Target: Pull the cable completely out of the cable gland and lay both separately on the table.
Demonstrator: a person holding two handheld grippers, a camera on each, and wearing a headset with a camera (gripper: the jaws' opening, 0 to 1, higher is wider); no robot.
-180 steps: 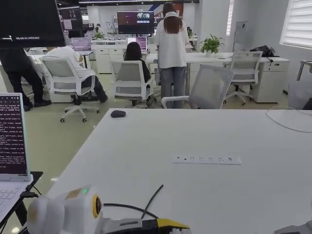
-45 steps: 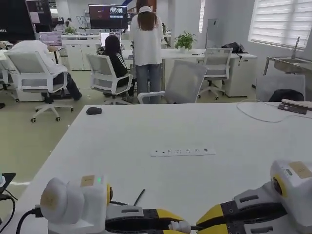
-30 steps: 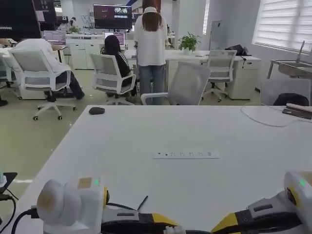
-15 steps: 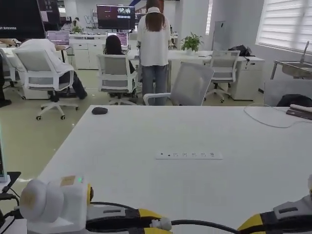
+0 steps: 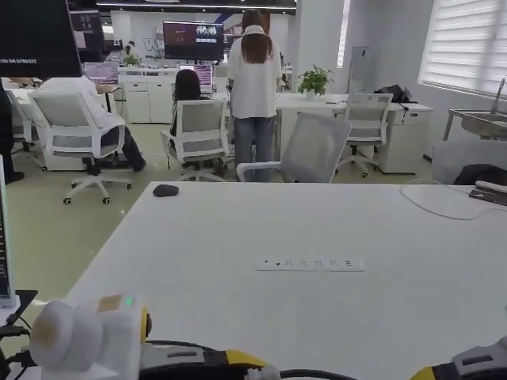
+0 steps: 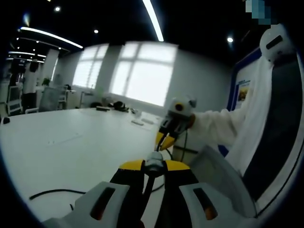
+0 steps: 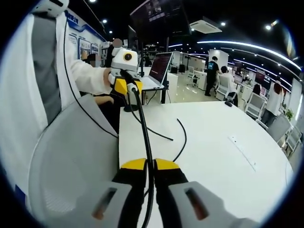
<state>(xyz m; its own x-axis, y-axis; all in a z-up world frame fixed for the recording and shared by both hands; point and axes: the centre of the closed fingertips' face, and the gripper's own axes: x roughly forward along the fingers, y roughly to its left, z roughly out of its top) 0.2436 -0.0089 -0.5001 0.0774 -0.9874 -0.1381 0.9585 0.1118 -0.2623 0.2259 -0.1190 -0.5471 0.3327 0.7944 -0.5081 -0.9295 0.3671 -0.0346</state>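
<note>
Two clenched holds at the 6 o'clock edge of the flat white worktop: small white plastic cable gland in the left hand-held gripper, thin black cable in the right hand-held gripper. Could slip from a skewed pull, or whip loose once freed.

The flat white power strip lies mid-surface on the white rectangular table. The dark computer mouse sits near its far left corner; a grey mesh office chair stands behind the far edge. Nearest, the left gripper and right gripper face each other, the black cable spanning between them, its white plastic cable gland in the left jaws.
</note>
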